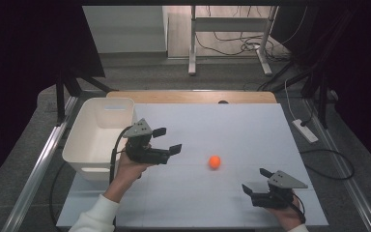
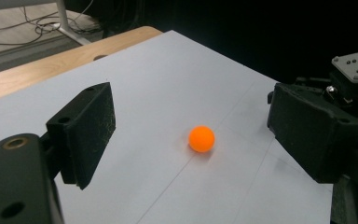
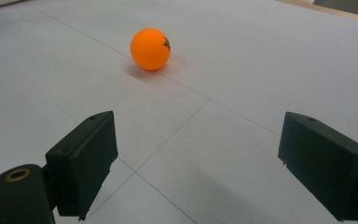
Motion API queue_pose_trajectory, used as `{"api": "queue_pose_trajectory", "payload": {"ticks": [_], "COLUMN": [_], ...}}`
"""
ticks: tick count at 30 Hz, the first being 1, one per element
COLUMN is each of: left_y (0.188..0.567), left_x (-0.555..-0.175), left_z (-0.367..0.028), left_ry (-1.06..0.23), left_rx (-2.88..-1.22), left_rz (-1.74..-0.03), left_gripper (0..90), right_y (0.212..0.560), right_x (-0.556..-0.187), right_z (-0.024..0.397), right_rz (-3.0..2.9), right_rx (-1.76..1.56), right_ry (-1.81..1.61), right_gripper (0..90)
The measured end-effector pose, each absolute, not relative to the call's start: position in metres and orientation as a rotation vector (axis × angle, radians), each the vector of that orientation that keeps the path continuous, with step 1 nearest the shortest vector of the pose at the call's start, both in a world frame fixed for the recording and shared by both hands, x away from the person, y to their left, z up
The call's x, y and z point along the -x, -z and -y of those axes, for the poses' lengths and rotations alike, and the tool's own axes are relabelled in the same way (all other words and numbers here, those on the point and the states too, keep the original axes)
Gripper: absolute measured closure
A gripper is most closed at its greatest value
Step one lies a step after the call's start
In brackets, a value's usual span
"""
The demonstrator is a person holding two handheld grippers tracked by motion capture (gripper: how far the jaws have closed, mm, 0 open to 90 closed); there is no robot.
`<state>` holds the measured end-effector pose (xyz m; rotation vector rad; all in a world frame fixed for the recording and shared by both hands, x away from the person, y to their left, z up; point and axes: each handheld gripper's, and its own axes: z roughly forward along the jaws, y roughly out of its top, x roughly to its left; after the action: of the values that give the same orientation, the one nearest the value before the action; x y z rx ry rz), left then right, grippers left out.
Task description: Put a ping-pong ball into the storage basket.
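a: where is the orange ball [image 1: 214,162] in the high view?

b: a little right of centre, low in the frame, on the pale sheet [image 1: 232,125] covering the bench [image 1: 193,96]. it sits alone, touching neither claw.

a: and the left claw [image 1: 166,140]?

b: left of centre, held in the person's left hand [image 1: 128,171], its jaws spread wide and empty, pointing to the right of the frame toward the ball. the white plastic bin [image 1: 99,137] sits just beside it at the left.

a: what about its own camera?

b: in the left gripper view the ball [image 2: 201,138] lies near the middle of the frame, beyond the two black jaws and between their lines, well clear of both. the other gripper's grey plate shows at the far right edge.

a: the right claw [image 1: 256,181]?

b: lower right of the high view, in the right hand [image 1: 290,217], jaws also wide, nothing between them. it points up and left across the sheet.

a: its camera?

b: in the right gripper view the ball [image 3: 150,49] is in the upper left part of the frame, a dark mark on its right side, resting on the sheet [image 3: 242,84] well ahead of the jaws.
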<state>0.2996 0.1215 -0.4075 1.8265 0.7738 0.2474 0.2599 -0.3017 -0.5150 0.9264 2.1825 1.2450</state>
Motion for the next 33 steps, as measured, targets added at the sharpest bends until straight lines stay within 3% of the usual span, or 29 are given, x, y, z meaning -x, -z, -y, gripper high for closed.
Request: {"api": "queue_pose_trajectory", "payload": {"ticks": [33], "left_y": [0.428], "left_x": [-0.297], "left_z": [-0.085], "left_ry": [-0.149], "left_rx": [-1.934], "left_rz": [-0.699], "left_gripper": [16.3], "right_y": [0.513], "right_x": [-0.258], "right_z": [0.306], "right_rz": [-2.163], "right_rx": [-0.928], "right_ry": [-1.245], "right_gripper": [11.3]}}
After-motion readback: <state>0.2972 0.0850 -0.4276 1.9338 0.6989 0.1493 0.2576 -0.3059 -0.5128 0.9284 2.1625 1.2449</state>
